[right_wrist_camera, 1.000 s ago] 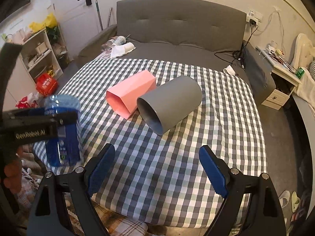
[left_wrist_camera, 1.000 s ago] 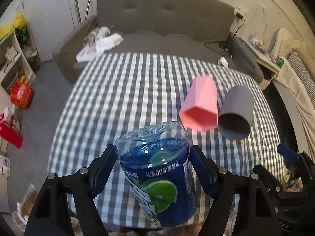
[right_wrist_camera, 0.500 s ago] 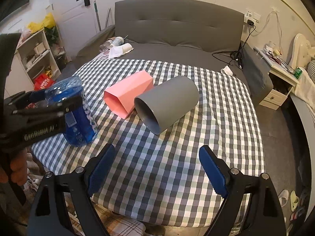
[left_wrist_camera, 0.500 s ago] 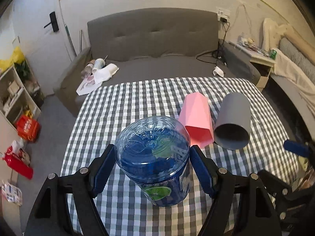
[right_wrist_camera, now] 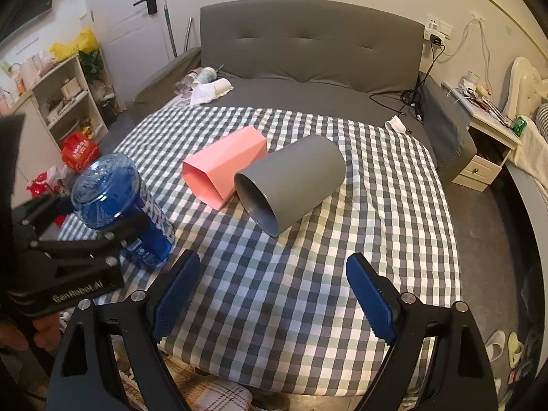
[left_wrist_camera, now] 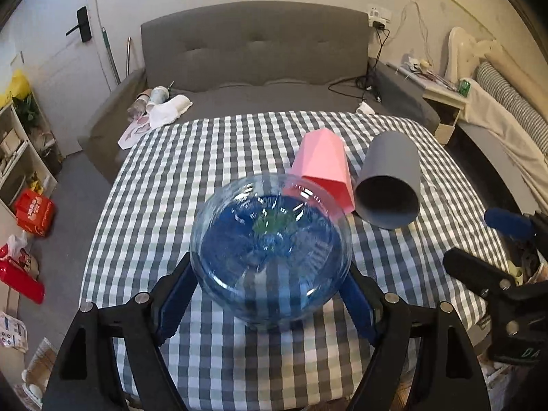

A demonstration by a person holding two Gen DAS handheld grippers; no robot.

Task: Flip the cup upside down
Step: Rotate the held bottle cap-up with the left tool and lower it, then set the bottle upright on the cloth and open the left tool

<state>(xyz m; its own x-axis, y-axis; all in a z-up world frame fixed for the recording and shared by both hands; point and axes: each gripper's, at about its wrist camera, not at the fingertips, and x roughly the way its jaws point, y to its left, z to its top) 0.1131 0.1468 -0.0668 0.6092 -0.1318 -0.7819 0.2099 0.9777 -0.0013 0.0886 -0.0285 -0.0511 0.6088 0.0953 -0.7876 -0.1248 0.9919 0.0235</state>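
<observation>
My left gripper (left_wrist_camera: 270,294) is shut on a clear blue plastic cup (left_wrist_camera: 270,250) with a lime label. I see its flat base from above, so it stands upside down at the near left of the checked tablecloth (left_wrist_camera: 205,171). In the right wrist view the blue cup (right_wrist_camera: 120,202) stands tilted on the cloth, held by the left gripper (right_wrist_camera: 99,219). A pink faceted cup (right_wrist_camera: 224,164) and a grey round cup (right_wrist_camera: 291,185) lie on their sides mid-table. My right gripper (right_wrist_camera: 272,291) is open and empty above the near edge.
A grey sofa (right_wrist_camera: 308,51) stands behind the table. Shelves (right_wrist_camera: 65,102) and red bags (left_wrist_camera: 32,207) are on the left. A bedside cabinet (right_wrist_camera: 486,144) and a bed are on the right. The pink cup (left_wrist_camera: 322,167) and grey cup (left_wrist_camera: 390,185) lie beyond the blue cup.
My left gripper has turned the blue cup over from a tilted, side-on pose to base-up and brought it down onto the cloth. The right gripper has stayed still and open.
</observation>
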